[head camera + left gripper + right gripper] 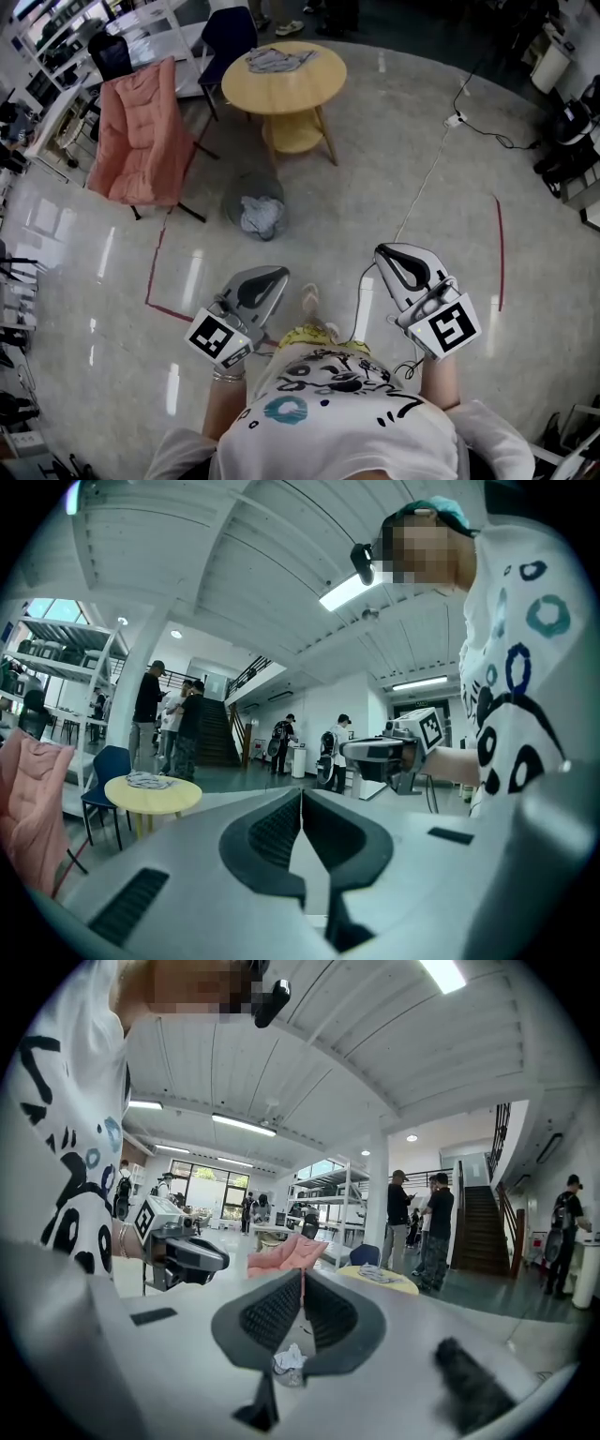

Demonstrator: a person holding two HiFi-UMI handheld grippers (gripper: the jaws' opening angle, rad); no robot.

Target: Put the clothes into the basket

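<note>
A grey basket (255,208) stands on the floor ahead of me with pale clothes (259,216) inside. Another grey garment (277,61) lies on the round yellow table (314,80) beyond it. My left gripper (279,273) is held low in front of my body, its jaws shut with nothing between them, well short of the basket. My right gripper (380,249) is level with it to the right, also shut and empty. In the right gripper view the basket's clothes (289,1359) show through the gap below the closed jaws. The table's garment (145,780) appears far left in the left gripper view.
A pink folding chair (141,131) stands left of the table, a dark blue chair (228,33) behind it. Red tape lines (155,267) mark the floor. A white cable (427,178) runs across the floor at right. Shelving lines the far left. Several people stand near a staircase (211,733).
</note>
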